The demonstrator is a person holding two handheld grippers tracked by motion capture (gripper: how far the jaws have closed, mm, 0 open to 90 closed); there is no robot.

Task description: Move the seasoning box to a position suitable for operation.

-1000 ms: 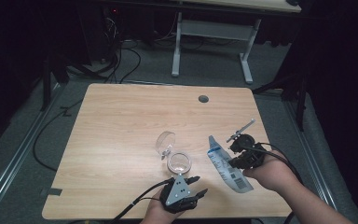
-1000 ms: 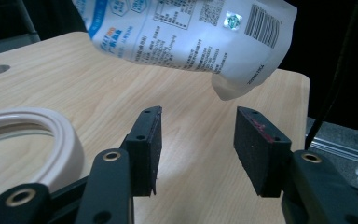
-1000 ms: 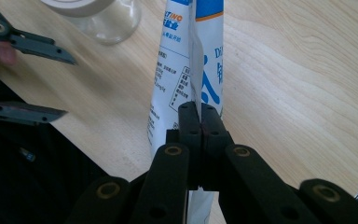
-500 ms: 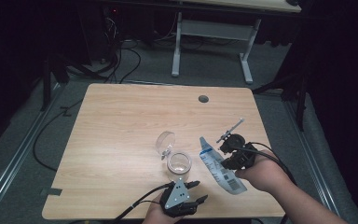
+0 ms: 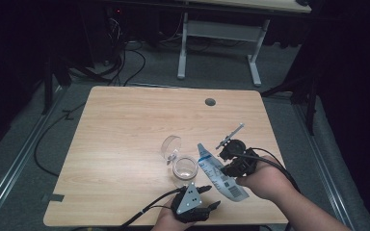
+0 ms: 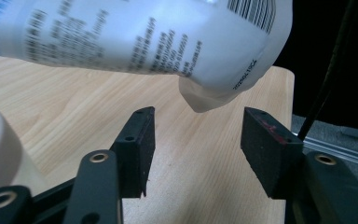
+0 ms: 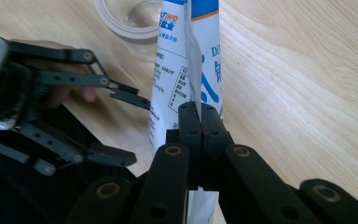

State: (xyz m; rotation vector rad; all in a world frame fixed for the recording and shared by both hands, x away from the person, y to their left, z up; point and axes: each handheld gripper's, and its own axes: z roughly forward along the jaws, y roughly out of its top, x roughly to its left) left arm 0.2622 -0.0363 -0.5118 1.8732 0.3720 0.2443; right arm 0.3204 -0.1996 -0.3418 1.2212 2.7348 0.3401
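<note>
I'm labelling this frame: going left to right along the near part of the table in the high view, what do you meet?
Clear round lid → clear glass jar → white printed pouch with barcode → right gripper, shut on the pouch.

My far half of the table (image 5: 139, 115) lies bare. Low centre, the jar (image 5: 184, 169), its lid (image 5: 170, 146) and the pouch (image 5: 220, 177) crowd together, blocking my left gripper (image 5: 198, 206).
</note>
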